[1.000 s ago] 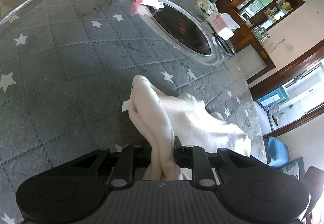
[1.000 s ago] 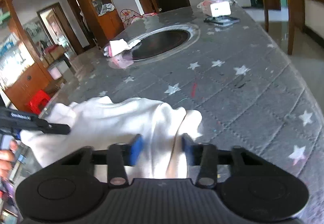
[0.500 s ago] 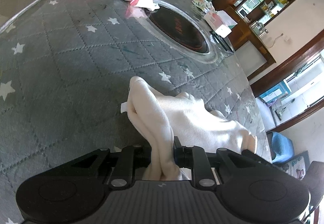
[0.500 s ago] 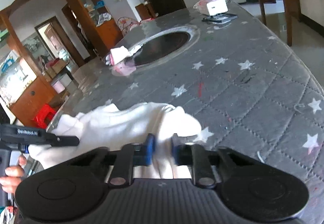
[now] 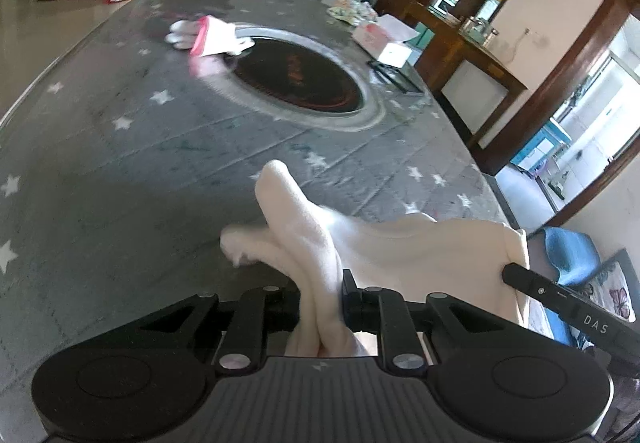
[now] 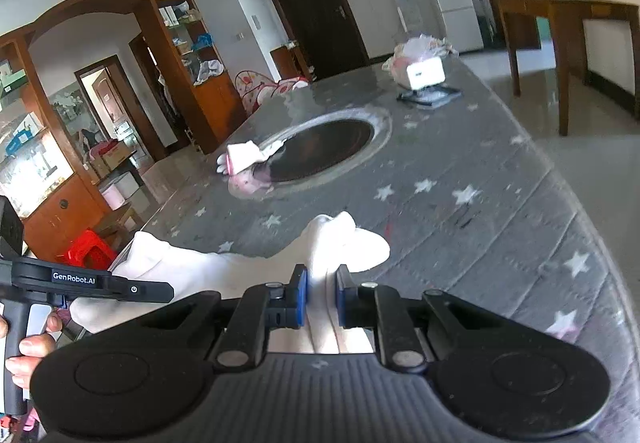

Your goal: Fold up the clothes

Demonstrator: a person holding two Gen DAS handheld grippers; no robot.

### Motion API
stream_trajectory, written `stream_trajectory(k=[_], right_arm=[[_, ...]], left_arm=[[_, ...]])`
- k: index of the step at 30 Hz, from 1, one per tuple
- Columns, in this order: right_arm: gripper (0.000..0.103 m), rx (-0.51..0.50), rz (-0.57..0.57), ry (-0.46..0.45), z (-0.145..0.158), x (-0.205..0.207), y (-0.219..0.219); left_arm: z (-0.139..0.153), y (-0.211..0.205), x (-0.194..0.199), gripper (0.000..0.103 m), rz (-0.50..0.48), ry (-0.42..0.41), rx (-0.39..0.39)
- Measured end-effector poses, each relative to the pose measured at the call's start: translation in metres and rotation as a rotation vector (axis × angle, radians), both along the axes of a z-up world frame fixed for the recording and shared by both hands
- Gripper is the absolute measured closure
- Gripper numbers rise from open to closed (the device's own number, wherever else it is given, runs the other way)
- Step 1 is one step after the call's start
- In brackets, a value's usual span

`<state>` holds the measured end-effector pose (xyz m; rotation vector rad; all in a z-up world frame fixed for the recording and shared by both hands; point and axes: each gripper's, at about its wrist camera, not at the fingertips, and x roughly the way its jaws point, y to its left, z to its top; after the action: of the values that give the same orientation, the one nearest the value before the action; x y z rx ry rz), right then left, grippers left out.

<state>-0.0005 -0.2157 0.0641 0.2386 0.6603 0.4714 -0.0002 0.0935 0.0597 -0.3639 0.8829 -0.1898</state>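
Observation:
A cream-white garment point(image 5: 400, 247) hangs stretched between both grippers, lifted over the near edge of the grey star-patterned table point(image 5: 120, 163). My left gripper point(image 5: 320, 295) is shut on one bunched end of it. My right gripper point(image 6: 322, 295) is shut on the other end, whose cloth point(image 6: 344, 243) sticks out past the blue pads. The right gripper's body point(image 5: 568, 307) shows at the right of the left wrist view. The left gripper point(image 6: 100, 283) shows at the left of the right wrist view, with the garment point(image 6: 180, 267) running to it.
A folded white and pink garment point(image 5: 208, 37) lies by the round black inset point(image 5: 300, 79) in the table's middle. A tissue box point(image 5: 380, 43) and a black tablet point(image 5: 394, 77) sit at the far end. A wooden side table point(image 6: 568, 27) stands at the right.
The right gripper closed on the garment. Both grippers rose and tilted up, lifting the garment off the table and stretching it between them.

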Motion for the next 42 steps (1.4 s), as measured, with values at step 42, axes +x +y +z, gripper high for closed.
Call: stream_trajectory(k=[42], right_arm=[[0.090,-0.116,-0.175,-0.064,0.015,0.037,-0.069]], left_arm=[[0.008,-0.121,0.066,0.084,-0.120,-0.024,0.154]])
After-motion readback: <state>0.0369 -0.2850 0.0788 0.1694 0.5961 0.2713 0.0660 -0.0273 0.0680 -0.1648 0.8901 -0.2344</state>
